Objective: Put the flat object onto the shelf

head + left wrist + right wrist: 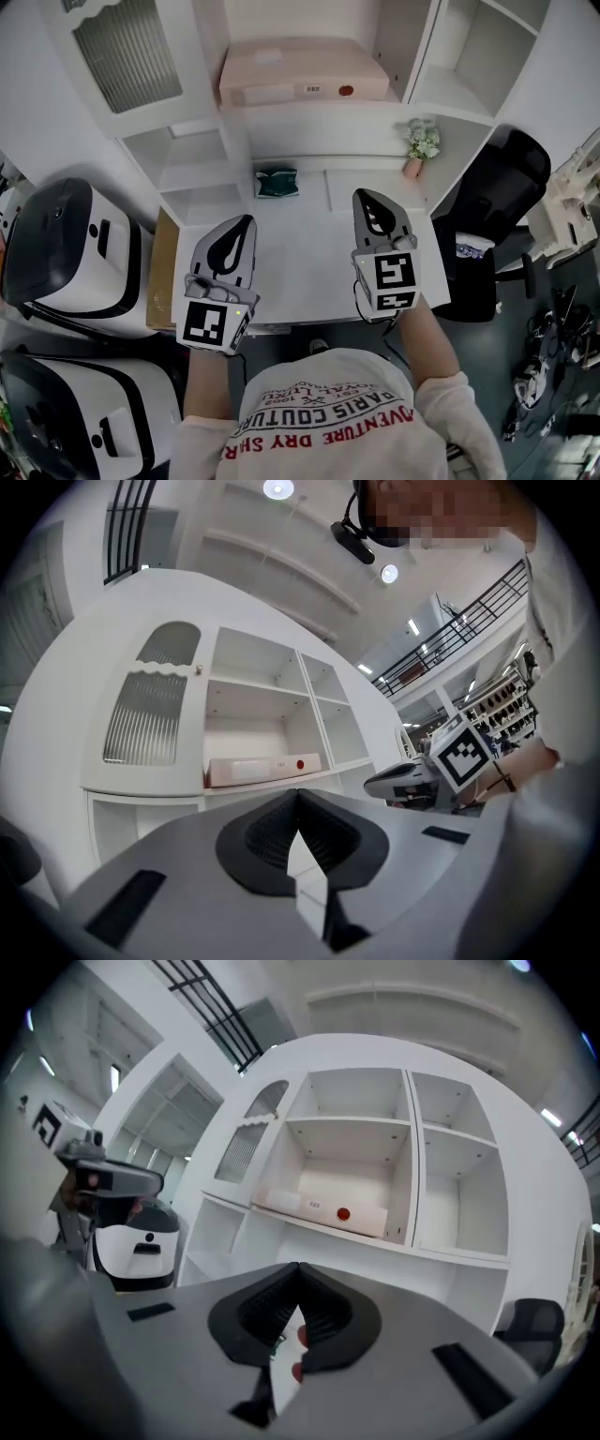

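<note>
The flat box [305,75] lies along the shelf [319,114] front edge. Left gripper [247,220] and right gripper [360,195] — both pinched shut, empty.

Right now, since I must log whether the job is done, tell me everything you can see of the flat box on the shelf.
The flat box is a wide, shallow carton, pale pinkish beige, cardboard by its look, closed. It lies flat, long side outward, on the shelf board of the middle compartment, filling most of its width. Its front edge bears a small barcode label and a round red sticker; a white label sits on top. Nothing but the shelf board is seen touching it.
</note>
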{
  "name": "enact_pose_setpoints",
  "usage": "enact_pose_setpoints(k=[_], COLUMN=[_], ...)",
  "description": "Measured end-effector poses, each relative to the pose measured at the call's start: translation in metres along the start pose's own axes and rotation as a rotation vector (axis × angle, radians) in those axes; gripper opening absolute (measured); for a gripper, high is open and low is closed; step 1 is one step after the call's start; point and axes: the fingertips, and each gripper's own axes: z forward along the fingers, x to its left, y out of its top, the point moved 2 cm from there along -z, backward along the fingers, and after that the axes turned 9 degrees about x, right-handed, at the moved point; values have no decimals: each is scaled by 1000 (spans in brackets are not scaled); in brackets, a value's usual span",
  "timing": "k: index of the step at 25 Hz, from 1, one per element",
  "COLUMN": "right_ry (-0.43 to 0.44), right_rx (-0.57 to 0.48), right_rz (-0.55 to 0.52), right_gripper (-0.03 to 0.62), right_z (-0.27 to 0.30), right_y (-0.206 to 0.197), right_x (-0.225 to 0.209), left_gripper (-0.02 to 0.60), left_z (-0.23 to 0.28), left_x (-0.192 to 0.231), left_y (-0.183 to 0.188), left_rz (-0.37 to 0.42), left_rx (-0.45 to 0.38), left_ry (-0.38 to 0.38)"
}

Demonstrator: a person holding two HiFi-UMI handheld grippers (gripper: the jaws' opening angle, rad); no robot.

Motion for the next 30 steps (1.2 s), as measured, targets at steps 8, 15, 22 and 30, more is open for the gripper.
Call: enact_pose_setpoints(k=[8,15,22,30], right_ry=[100,118,120,113], right_rx=[-66,-81,-92,-132], right_rz=[177,219,192,145], right_gripper=[26,26,25,26], right_z=[-30,-31,-27,-22], right_y=[-20,-24,-22,-18], right_x=[-6,-14,-18,-17], left_gripper=[14,14,14,14], left_z=[2,13,21,28], left_x=[7,7,11,13], left_y=[-7,-9,-14,-16], left_rz=[-22,-20,-31,-44], left_rx=[1,7,14,18], left_ry=[34,34,47,57])
